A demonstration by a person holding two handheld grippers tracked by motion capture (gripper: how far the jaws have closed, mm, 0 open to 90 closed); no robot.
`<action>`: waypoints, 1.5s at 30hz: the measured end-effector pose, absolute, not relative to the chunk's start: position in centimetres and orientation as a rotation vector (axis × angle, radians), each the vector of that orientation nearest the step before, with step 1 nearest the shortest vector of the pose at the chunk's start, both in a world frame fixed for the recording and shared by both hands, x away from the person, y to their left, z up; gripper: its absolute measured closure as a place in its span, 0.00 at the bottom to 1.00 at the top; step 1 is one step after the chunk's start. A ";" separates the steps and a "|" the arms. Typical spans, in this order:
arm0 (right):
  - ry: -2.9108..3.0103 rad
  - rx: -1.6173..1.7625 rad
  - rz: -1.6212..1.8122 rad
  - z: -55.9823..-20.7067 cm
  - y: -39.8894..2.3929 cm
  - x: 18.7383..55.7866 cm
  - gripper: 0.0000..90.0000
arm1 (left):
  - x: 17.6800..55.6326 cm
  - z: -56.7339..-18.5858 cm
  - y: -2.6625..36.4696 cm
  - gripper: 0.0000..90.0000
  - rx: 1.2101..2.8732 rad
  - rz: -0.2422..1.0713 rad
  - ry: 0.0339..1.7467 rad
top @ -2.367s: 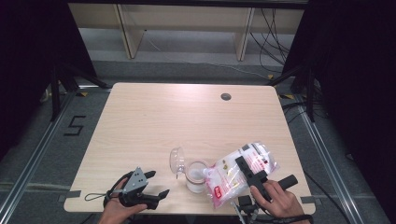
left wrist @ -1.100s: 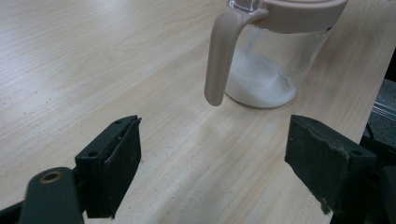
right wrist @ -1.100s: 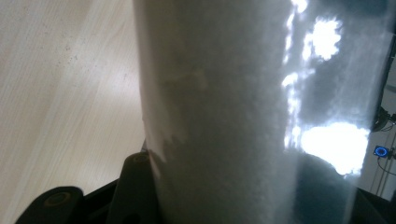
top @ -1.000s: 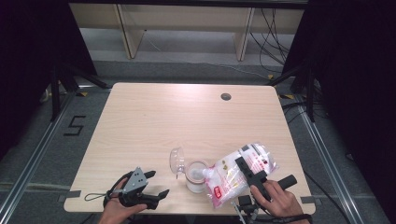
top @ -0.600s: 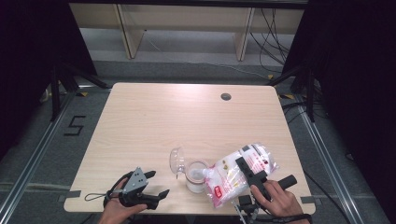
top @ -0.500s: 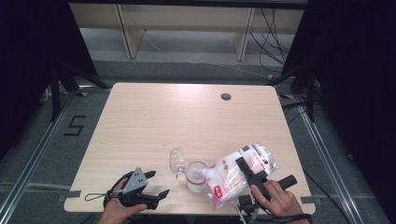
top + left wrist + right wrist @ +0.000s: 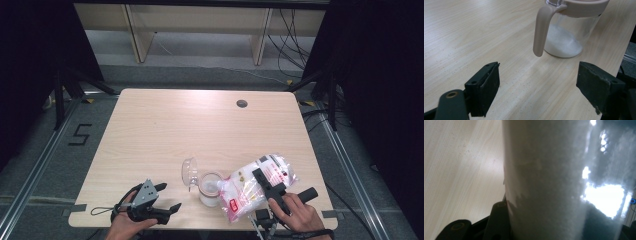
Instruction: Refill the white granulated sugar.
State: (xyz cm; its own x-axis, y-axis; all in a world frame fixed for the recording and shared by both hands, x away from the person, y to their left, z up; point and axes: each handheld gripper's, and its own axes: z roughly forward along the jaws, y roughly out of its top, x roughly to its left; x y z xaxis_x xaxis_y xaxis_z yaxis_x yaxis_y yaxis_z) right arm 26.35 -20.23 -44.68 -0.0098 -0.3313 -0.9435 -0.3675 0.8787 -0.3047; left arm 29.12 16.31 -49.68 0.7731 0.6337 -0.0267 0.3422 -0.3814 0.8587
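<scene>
The right gripper (image 7: pixel 264 181) pinches a clear bag of white powder (image 7: pixel 252 185), tilted with its lower end at the mouth of the jar (image 7: pixel 210 187). The jar stands near the front edge of the table (image 7: pixel 200 125), lid (image 7: pixel 189 172) swung open. The left gripper (image 7: pixel 167 197) rests beside it, jaws spread, holding nothing.

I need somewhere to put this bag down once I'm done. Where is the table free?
The far half of the pale wooden table, up to the dark round grommet hole, is bare, as is the left side beyond the left gripper. The near edge is crowded: the clear jar with white powder, the clear plastic bag of white powder, the right gripper.
</scene>
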 end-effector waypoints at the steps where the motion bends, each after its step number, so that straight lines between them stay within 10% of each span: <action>1: 1.602 -0.566 0.030 -44.6 -20.2 26.4 0.68 | 29.1 -49.7 16.3 0.20 2.001 0.381 0.732; 45: 1.604 -0.544 0.031 -44.6 -20.2 26.2 0.68 | 29.1 -49.7 16.3 0.20 1.998 0.383 0.731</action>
State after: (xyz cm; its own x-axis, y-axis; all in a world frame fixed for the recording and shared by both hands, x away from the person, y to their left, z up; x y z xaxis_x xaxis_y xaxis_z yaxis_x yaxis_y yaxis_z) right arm 26.20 -20.20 -44.61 -0.0073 -0.3231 -0.9463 -0.3593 0.8840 -0.2990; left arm 29.12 16.26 -49.70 0.7732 0.6337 -0.0262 0.3397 -0.3789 0.8608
